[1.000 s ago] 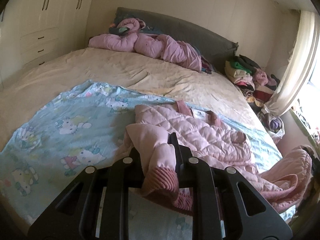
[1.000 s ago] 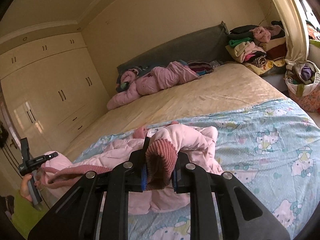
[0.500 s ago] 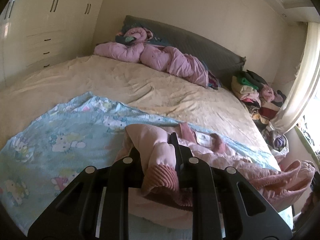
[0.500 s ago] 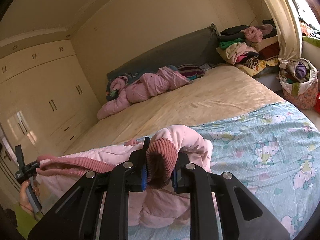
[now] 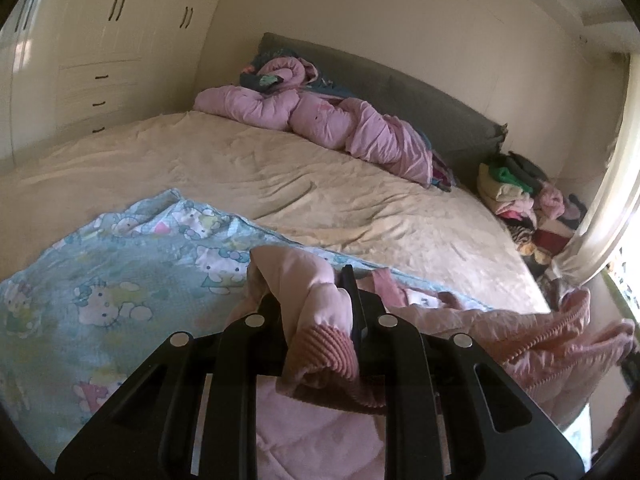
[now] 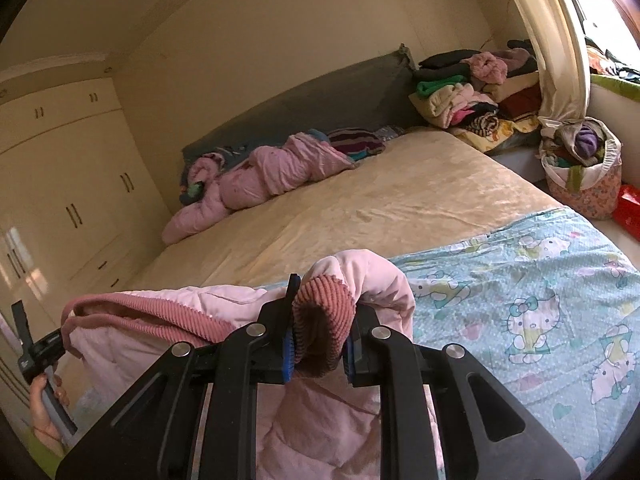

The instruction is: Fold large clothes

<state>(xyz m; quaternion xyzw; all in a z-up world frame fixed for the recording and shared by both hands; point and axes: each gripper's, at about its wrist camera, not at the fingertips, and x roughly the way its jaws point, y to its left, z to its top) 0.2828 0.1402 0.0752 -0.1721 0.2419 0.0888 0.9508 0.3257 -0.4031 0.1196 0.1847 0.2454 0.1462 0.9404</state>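
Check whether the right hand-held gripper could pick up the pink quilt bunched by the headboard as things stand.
Probably not. The right hand-held gripper is shut on the pink jacket's cuff, so it is occupied, and the pink quilt lies across the bare bedsheet at the far end.

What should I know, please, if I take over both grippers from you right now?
Left gripper: shut on a ribbed cuff of the pink jacket.
Right gripper: shut on the other cuff.
The jacket hangs between the two, partly lifted over the cartoon blanket on the bed.
Done: both sleeves gripped, jacket raised.
Left: spread it flat, fold the sleeves in, fold the body.
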